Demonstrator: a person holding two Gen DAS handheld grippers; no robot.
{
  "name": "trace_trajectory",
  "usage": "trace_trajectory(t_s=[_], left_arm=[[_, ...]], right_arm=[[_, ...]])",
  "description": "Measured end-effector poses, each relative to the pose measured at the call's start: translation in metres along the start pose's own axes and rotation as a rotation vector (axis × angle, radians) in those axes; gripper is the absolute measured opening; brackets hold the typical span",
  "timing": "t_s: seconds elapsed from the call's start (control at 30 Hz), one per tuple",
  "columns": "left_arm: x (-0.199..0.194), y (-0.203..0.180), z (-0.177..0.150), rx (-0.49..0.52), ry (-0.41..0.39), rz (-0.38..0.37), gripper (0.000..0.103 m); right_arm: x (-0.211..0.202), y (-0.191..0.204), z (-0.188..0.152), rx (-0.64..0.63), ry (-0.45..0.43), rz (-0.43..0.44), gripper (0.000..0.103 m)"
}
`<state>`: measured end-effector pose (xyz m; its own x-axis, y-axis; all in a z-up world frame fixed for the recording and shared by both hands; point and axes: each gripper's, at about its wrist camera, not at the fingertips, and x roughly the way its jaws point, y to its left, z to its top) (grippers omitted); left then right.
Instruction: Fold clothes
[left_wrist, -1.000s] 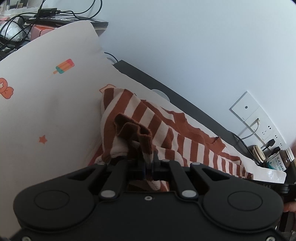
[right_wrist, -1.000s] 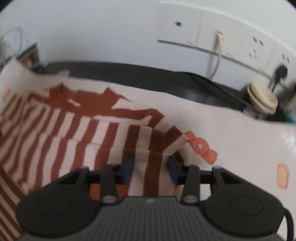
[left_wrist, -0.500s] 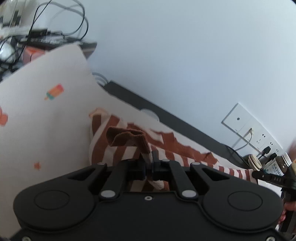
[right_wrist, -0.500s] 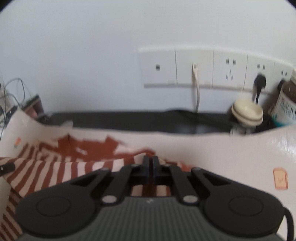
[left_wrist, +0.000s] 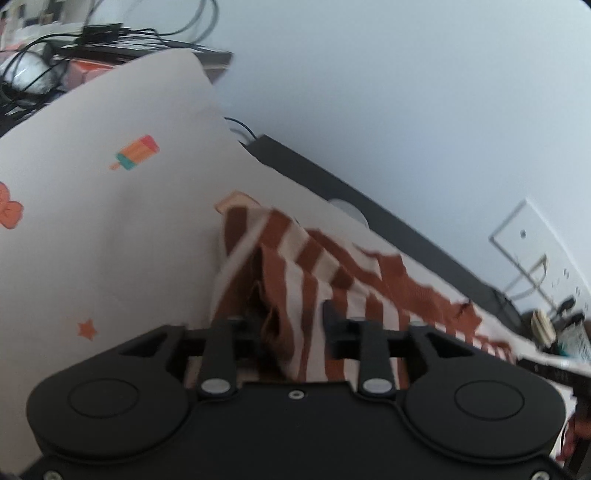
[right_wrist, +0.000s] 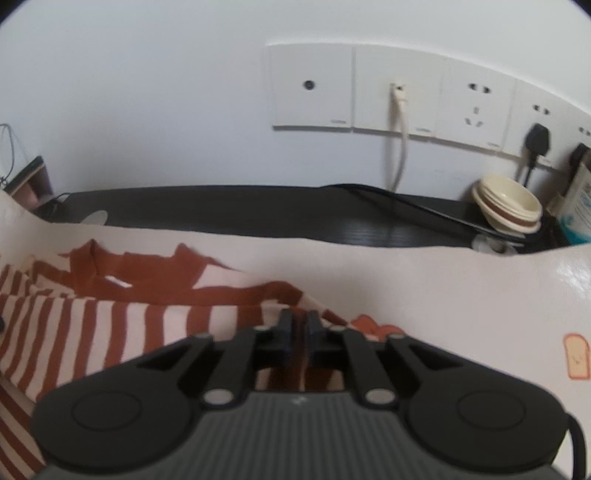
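Observation:
A rust-and-cream striped garment (left_wrist: 354, 273) lies on a white printed cloth (left_wrist: 110, 240) that covers the desk. My left gripper (left_wrist: 286, 314) sits low over the garment's left end. Its jaws are opening, and a bunched brown fold hangs loose between them, close to the left finger. In the right wrist view the garment (right_wrist: 110, 317) spreads to the left, its brown collar toward the wall. My right gripper (right_wrist: 299, 321) is at the garment's right end. Its jaws are opening by a narrow gap, with brown cloth in that gap.
Bare black desk (right_wrist: 258, 206) runs along the wall behind the white cloth (right_wrist: 443, 288). Wall sockets (right_wrist: 399, 92) with plugged cables are above it. Stacked cream bowls (right_wrist: 508, 203) and a box stand at the back right. Cables and boxes (left_wrist: 55, 55) pile up at the far left.
The left jaws, shut on a bunched fold before, have spread apart and the fold has dropped. The right jaws closed on the cloth, then parted slightly, and the garment sank toward the table.

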<state>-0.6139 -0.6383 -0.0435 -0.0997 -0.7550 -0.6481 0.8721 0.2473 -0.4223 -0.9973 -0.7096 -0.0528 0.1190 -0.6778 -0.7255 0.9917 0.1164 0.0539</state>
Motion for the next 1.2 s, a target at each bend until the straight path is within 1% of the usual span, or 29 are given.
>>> trace_trajectory(t_s=[0.03,0.1,0.13,0.17,0.23,0.27,0.3,0.33,0.37,0.5,0.57,0.63,0.7,0.77,0.87,1.0,1.03,1.07,1.1,1.13,1.2], left_arm=[[-0.001,0.001,0.004,-0.008,-0.007,-0.001,0.038],[0.000,0.001,0.010,-0.004,-0.016,0.005,0.039],[0.001,0.001,0.012,0.000,-0.018,0.008,0.037],[0.003,0.001,0.013,0.005,-0.016,0.008,0.035],[0.007,0.000,0.015,0.018,-0.014,0.010,0.016],[0.009,-0.001,0.015,0.031,-0.008,0.007,0.005],[0.011,-0.002,0.016,0.043,-0.002,0.005,0.005],[0.013,-0.002,0.016,0.051,0.000,0.003,0.005],[0.015,-0.004,0.016,0.061,0.003,0.003,0.005],[0.020,-0.008,0.019,0.096,-0.007,0.011,0.004],[0.021,-0.009,0.021,0.105,-0.019,0.017,0.004],[0.022,-0.010,0.023,0.114,-0.019,0.022,0.004],[0.025,-0.009,0.025,0.123,-0.020,0.031,0.004],[0.027,-0.009,0.025,0.133,-0.024,0.036,0.004],[0.028,-0.012,0.025,0.150,-0.032,0.042,0.004],[0.030,-0.013,0.026,0.151,-0.034,0.047,0.004],[0.030,-0.012,0.026,0.152,-0.035,0.049,0.004],[0.030,-0.011,0.027,0.148,-0.033,0.046,0.004],[0.030,-0.010,0.028,0.145,-0.032,0.043,0.004],[0.029,-0.010,0.028,0.144,-0.033,0.035,0.004],[0.029,-0.013,0.028,0.163,-0.047,0.022,0.004]], right_arm=[[-0.006,0.000,0.000,-0.001,-0.010,-0.008,0.024],[-0.024,0.003,-0.004,-0.027,-0.042,0.007,0.026],[-0.030,0.005,-0.007,-0.034,-0.045,0.023,0.031],[-0.035,0.007,-0.011,-0.037,-0.040,0.037,0.033],[-0.038,0.012,-0.021,-0.051,0.002,0.052,0.034],[-0.037,0.014,-0.028,-0.074,0.023,0.031,0.032],[-0.035,0.016,-0.035,-0.101,0.042,0.002,0.028],[-0.033,0.018,-0.042,-0.128,0.061,-0.027,0.027],[-0.033,0.013,-0.046,-0.098,0.063,-0.030,0.027],[-0.036,-0.012,-0.053,0.090,0.053,-0.009,0.028],[-0.037,-0.015,-0.054,0.137,0.057,0.000,0.028],[-0.040,-0.016,-0.051,0.168,0.041,0.022,0.028],[-0.047,-0.024,-0.044,0.228,-0.024,0.041,0.030],[-0.047,-0.034,-0.035,0.303,-0.073,0.032,0.030],[-0.031,-0.046,-0.025,0.378,-0.060,0.007,0.030],[-0.003,-0.040,-0.017,0.333,0.001,-0.001,0.030],[0.002,-0.036,-0.016,0.287,0.010,-0.018,0.022],[0.005,-0.032,-0.014,0.231,0.019,-0.040,0.010],[0.005,-0.034,-0.013,0.198,0.018,-0.055,0.007],[0.005,-0.038,-0.011,0.173,0.014,-0.067,0.007],[0.003,-0.054,-0.011,0.225,0.023,-0.053,0.006]])
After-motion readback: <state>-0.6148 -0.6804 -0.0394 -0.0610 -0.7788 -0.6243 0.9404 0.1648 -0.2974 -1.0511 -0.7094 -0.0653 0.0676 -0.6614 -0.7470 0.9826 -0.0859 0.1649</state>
